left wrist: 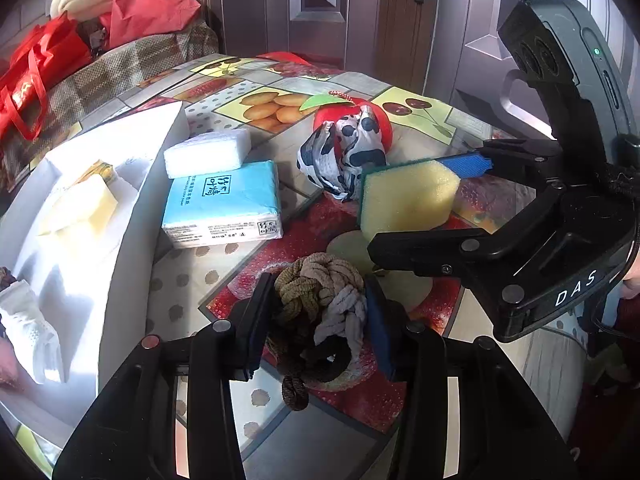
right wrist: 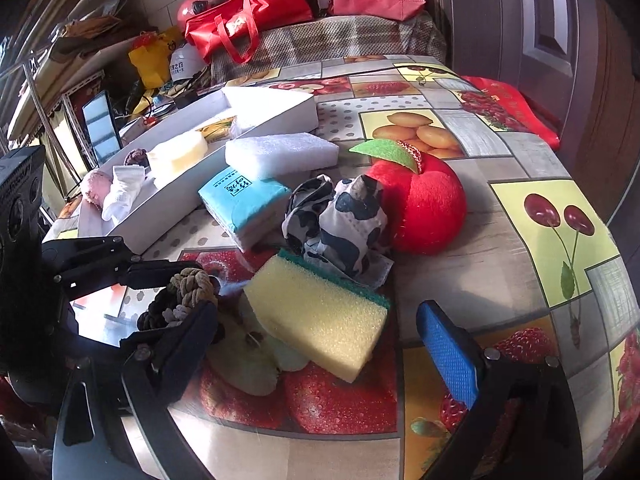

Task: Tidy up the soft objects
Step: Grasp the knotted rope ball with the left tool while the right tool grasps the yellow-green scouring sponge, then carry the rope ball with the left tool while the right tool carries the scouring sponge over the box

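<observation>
Knotted rope bundle [left wrist: 320, 312], soft and light, sits low-centre on the worktop [left wrist: 320, 452] clenched mid-knot by the left hand-held gripper [left wrist: 316, 332], while the right hand-held gripper [left wrist: 420, 200] straddles the squashy sponge [left wrist: 408, 196], released.

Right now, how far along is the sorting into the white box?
Done: a white sock and a pale yellow sponge lie in the white box.
In hand: the left gripper is shut on the knotted rope bundle; the right gripper straddles the yellow sponge, open.
Left: tissue pack, white foam block, cow-print cloth, plush apple.
</observation>
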Demonstrator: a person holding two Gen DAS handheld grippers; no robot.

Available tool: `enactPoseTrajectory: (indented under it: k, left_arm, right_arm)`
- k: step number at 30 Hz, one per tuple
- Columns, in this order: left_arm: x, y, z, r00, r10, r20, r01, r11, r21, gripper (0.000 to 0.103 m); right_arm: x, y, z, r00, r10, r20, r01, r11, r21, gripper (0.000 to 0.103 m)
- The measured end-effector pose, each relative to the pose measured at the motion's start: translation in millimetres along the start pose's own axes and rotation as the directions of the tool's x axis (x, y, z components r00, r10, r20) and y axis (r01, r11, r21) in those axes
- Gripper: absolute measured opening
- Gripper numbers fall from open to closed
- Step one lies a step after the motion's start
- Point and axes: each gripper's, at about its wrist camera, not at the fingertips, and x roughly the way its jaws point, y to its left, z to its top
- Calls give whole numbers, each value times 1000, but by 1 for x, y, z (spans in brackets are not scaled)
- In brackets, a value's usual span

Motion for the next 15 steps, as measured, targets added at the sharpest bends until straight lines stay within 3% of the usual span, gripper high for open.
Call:
enactPoseTrajectory:
  k: [2, 5, 9, 12, 15]
  left_arm:
    - [-3, 1, 0, 1000, 4, 15, -4, 1000, -7, 43]
    - [-9, 2, 0, 999, 9, 46, -8, 1000, -11, 43]
    - [-19, -1, -1, 994, 27, 103, -27, 1000, -1, 43]
    - [-33, -3, -4, 984, 48, 174, -49, 999, 3, 43]
    - [-48, -2, -9, 965, 61, 253, -61, 998, -10, 43]
  right_arm:
    - [5, -3, 0, 999, 19, -26, -19, 1000, 15, 67]
    - [0, -8, -3, 998, 55, -8, -55, 998, 32, 49]
    - [-10, 11, -14, 997, 82, 7, -82, 993, -84, 45]
    - [-27, 28, -17, 992, 72, 100, -55, 985, -165, 45]
    - [-40, 25, -8, 976, 47, 214, -23, 993, -116, 45]
